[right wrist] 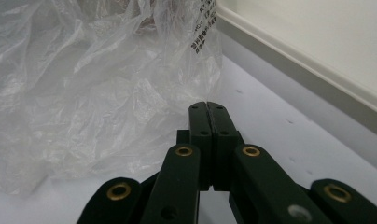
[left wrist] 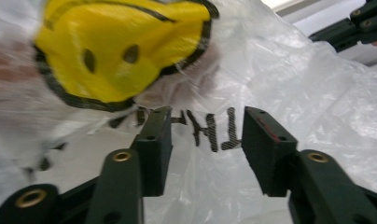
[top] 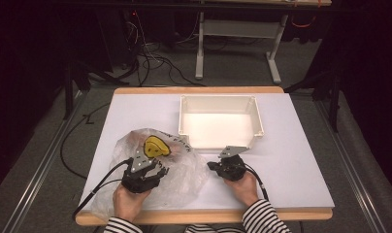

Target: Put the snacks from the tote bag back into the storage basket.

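Left gripper [left wrist: 207,135] jaws apart over blurred plastic bag [left wrist: 312,107]; right gripper [right wrist: 209,108] jaws seemingly together, empty.

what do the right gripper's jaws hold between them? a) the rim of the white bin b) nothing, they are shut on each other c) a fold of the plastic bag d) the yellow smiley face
b: in the right gripper view the right gripper has its two black jaws pressed flat together with nothing between them, the clear plastic bag lying apart to one side and the white bin to the other.
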Tool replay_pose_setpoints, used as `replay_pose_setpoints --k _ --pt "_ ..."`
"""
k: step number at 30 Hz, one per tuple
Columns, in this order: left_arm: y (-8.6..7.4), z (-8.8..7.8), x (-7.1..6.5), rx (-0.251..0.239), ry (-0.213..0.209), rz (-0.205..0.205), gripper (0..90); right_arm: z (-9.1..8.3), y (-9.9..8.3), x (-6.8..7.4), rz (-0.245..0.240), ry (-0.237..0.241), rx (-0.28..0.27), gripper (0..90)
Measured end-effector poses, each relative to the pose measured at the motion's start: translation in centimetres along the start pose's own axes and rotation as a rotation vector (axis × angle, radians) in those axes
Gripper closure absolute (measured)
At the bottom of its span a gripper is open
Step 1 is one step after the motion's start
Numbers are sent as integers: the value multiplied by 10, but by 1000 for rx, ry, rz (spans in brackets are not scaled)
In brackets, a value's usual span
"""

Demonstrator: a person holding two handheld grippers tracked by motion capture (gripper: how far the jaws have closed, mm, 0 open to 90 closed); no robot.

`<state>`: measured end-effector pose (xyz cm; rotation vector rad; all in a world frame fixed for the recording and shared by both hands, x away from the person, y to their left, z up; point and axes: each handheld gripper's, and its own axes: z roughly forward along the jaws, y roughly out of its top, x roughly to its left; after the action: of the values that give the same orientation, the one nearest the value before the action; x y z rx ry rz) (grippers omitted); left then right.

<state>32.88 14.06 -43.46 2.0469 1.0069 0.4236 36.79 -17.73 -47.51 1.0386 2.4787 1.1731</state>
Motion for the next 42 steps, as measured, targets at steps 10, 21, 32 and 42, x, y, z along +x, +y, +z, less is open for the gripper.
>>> replay_pose_setpoints --k 10,21,32,42 --pt "12 -12 2 -17 70 -5 425 -23 -16 -14 6 -34 2 900" --pt "15 -6 -6 -5 66 11 418 -50 -37 -34 58 -74 3 900" --pt "19 -7 -6 -8 68 25 408 -65 -52 -51 69 -122 4 900" --pt "15 8 -1 -2 51 1 428 -76 -58 -64 98 -164 8 900"
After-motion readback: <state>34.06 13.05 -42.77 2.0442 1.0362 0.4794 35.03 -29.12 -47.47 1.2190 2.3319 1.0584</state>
